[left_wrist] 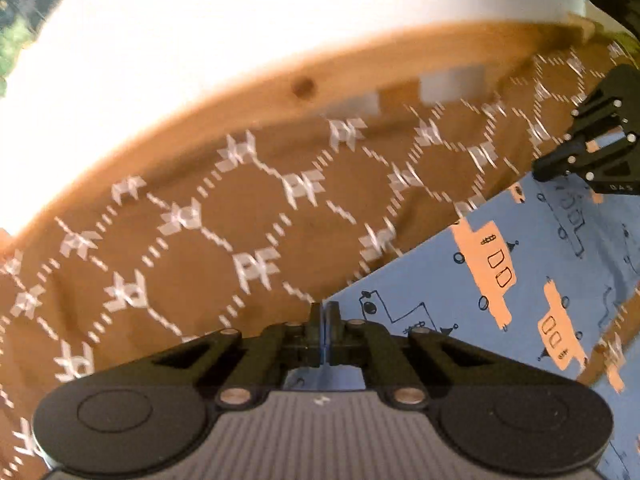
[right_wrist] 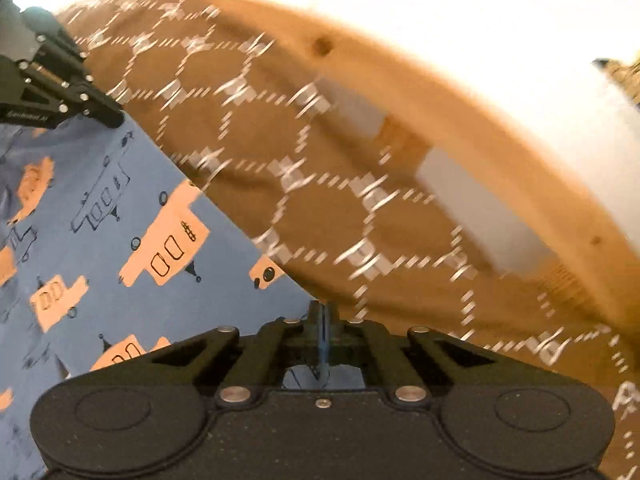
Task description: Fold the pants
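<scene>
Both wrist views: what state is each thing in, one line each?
left tongs: shut, pinching the edge of the blue pants.
right tongs: shut, blue fabric caught between the pads.
blue pants: printed with orange vehicles, lying spread on the brown cloth, edge held at two spots.
brown cloth: patterned, spread flat under the pants.

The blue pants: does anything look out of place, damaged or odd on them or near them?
Nothing stands out. The blue pants lie on the brown cloth, with no tear or stain visible. The left gripper and right gripper each have shut jaws pinching the blue edge. The pictures are blurred, so small faults could be missed.
</scene>
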### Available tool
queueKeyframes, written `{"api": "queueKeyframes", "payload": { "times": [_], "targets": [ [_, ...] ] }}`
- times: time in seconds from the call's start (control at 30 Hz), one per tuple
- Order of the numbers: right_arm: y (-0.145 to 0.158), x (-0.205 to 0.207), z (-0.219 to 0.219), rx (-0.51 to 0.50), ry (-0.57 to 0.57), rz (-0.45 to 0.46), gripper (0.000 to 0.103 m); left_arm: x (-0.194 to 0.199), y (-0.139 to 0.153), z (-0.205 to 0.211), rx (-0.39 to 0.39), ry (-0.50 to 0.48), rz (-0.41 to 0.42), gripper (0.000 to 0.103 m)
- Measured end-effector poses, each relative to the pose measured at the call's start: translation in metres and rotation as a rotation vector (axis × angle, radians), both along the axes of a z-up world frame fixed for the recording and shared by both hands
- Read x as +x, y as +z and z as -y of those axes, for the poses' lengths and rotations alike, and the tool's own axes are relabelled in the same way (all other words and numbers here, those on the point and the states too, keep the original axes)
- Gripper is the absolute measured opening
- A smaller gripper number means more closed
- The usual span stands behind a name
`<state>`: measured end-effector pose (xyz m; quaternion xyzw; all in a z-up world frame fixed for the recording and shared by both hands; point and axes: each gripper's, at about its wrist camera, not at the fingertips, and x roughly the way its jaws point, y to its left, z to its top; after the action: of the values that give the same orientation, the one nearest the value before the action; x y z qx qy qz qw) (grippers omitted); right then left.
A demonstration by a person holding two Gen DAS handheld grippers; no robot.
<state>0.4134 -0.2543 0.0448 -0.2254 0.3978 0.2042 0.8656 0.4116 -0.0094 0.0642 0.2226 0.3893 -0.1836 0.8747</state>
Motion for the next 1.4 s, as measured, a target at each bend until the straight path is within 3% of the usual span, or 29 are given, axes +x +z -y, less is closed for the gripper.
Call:
{"api": "queueKeyframes", "payload": {
  "times": [0.17,0.27,0.37,0.43,0.47,0.53,0.6,0.67,0.87,0.97,1.1,1.3,1.4],
  "targets": [
    [-0.004,0.017,-0.007,0.011,-0.003,0.027,0.0,0.023,-0.008,0.002,-0.024,0.099,0.03,0.0],
    [-0.015,0.027,-0.009,-0.011,-0.022,0.033,0.0,0.033,-0.026,0.002,0.0,0.121,0.01,0.0],
    [-0.027,0.029,-0.013,-0.041,-0.023,0.013,0.0,0.041,-0.038,-0.004,-0.035,0.138,-0.028,0.001],
    [-0.031,0.03,-0.013,-0.032,-0.022,-0.007,0.007,0.042,-0.035,-0.012,-0.072,0.139,-0.045,0.013],
    [-0.029,0.03,-0.012,-0.013,-0.019,-0.008,0.02,0.042,-0.03,-0.017,-0.083,0.137,-0.041,0.02],
    [-0.021,0.03,-0.008,0.029,-0.019,-0.002,0.038,0.039,-0.016,-0.028,-0.081,0.126,-0.014,0.053],
    [-0.01,0.03,-0.004,0.099,-0.014,0.003,0.044,0.036,-0.003,-0.039,-0.074,0.095,-0.006,0.056],
    [-0.002,0.03,-0.003,0.154,0.011,-0.006,0.054,0.035,0.008,-0.053,-0.078,0.064,-0.027,0.056],
    [-0.007,0.036,-0.033,0.118,0.117,-0.044,0.055,0.034,0.008,-0.086,-0.125,-0.023,-0.218,0.056],
    [-0.014,0.038,-0.046,0.111,0.136,-0.076,0.052,0.034,-0.007,-0.089,-0.109,0.012,-0.257,0.053],
    [-0.022,0.051,-0.054,0.127,0.113,-0.121,0.051,0.041,-0.009,-0.093,-0.176,0.064,-0.307,0.051],
    [-0.031,0.059,-0.059,0.104,0.111,-0.145,0.046,0.04,-0.013,-0.083,-0.112,0.017,-0.366,0.021],
    [-0.03,0.061,-0.056,0.093,0.104,-0.142,0.036,0.036,-0.014,-0.079,-0.089,-0.012,-0.359,0.005]
  ]
}}
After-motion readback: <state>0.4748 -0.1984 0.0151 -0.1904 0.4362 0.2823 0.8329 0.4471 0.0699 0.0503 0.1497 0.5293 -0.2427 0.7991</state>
